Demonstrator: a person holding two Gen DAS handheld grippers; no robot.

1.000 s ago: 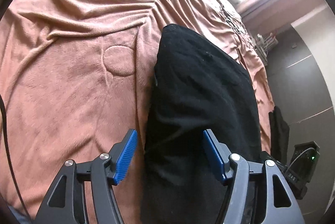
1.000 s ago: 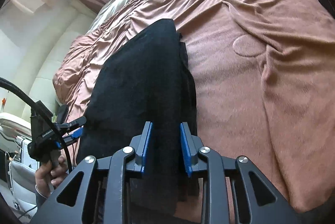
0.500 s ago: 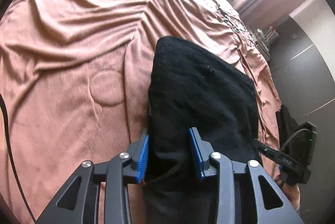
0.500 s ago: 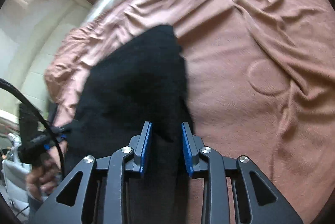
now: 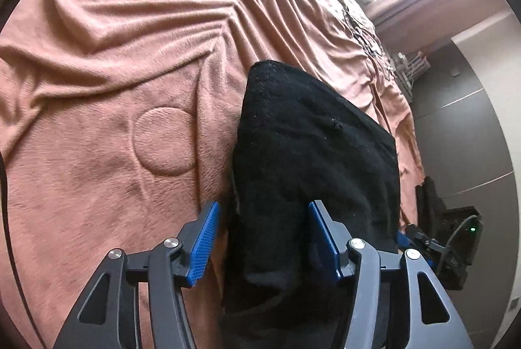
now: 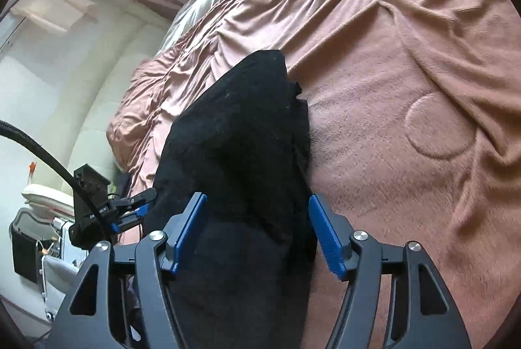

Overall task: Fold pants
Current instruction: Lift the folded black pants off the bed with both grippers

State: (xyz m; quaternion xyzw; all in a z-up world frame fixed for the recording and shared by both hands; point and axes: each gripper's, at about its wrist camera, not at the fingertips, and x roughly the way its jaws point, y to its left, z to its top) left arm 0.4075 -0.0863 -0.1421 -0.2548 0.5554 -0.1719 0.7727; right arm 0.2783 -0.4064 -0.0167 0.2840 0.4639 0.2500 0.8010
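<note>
The black pants (image 5: 312,153) lie folded in a long strip on the pinkish-brown blanket (image 5: 130,55); they also show in the right wrist view (image 6: 241,134). My left gripper (image 5: 263,238) is open, its blue pads on either side of the near end of the pants, not clamping them. My right gripper (image 6: 257,231) is open too, straddling the near edge of the pants. Each gripper shows small at the edge of the other's view: the right one (image 5: 423,244), the left one (image 6: 130,209).
The blanket (image 6: 407,88) is wrinkled and has a round embossed mark (image 5: 166,140). The bed's edge runs along the pants' outer side. Beyond it are a grey wall (image 5: 472,137), a black cable (image 6: 49,153) and clutter (image 6: 32,235).
Both grippers have opened: half a second ago each was shut on the pants' near end. The pants now lie released on the blanket.
</note>
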